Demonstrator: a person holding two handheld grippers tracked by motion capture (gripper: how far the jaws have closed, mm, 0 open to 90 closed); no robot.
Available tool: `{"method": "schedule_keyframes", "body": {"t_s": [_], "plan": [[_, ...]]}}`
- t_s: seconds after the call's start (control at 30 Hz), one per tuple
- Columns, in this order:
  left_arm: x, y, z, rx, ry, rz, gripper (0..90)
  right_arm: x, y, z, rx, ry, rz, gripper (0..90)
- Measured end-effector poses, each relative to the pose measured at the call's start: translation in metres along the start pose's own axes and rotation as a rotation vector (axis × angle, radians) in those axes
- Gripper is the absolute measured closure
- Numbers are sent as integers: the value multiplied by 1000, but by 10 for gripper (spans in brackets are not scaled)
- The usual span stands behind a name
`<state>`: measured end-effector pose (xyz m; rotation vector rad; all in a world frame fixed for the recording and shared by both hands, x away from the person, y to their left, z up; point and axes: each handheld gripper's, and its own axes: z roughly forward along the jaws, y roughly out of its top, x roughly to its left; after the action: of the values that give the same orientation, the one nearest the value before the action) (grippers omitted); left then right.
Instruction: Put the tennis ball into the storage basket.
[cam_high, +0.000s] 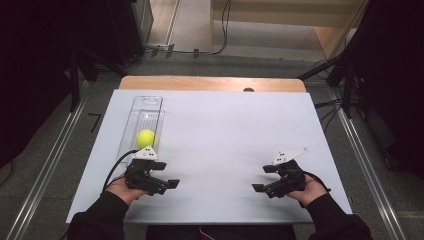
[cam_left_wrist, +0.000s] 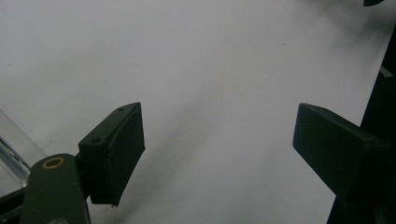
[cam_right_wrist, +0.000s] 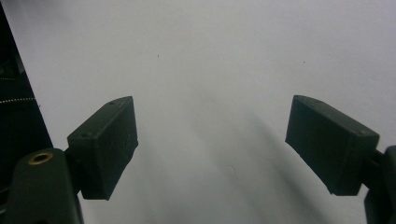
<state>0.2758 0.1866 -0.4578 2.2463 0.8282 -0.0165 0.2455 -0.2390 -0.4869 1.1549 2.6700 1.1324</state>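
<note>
Both jaws spread and empty, the left gripper (cam_high: 167, 176) sits just at six o'clock of the yellow-green ball (cam_high: 145, 137) inside the clear plastic tray (cam_high: 145, 107), the right gripper (cam_high: 264, 178) well apart at three o'clock.

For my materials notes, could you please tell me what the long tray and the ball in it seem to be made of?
The tray looks like clear, glossy hard plastic: the white table shows through its walls. The ball looks yellow-green and matte, possibly felt like a tennis ball; its texture is too small to confirm.
</note>
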Motion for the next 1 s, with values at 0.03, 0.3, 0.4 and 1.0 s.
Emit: {"method": "schedule_keyframes", "body": {"t_s": [0.03, 0.3, 0.4, 1.0], "plan": [[0, -1, 0, 3, 1, -1, 172, 0, 0, 0, 0, 0, 0, 148], [3, -9, -4, 19, 4, -2, 172, 0, 0, 0, 2, 1, 1, 148], [3, -10, -4, 29, 11, -1, 172, 0, 0, 0, 3, 1, 2, 148], [3, -11, -3, 37, 0, 6, 172, 0, 0, 0, 6, 2, 0, 148]]}}
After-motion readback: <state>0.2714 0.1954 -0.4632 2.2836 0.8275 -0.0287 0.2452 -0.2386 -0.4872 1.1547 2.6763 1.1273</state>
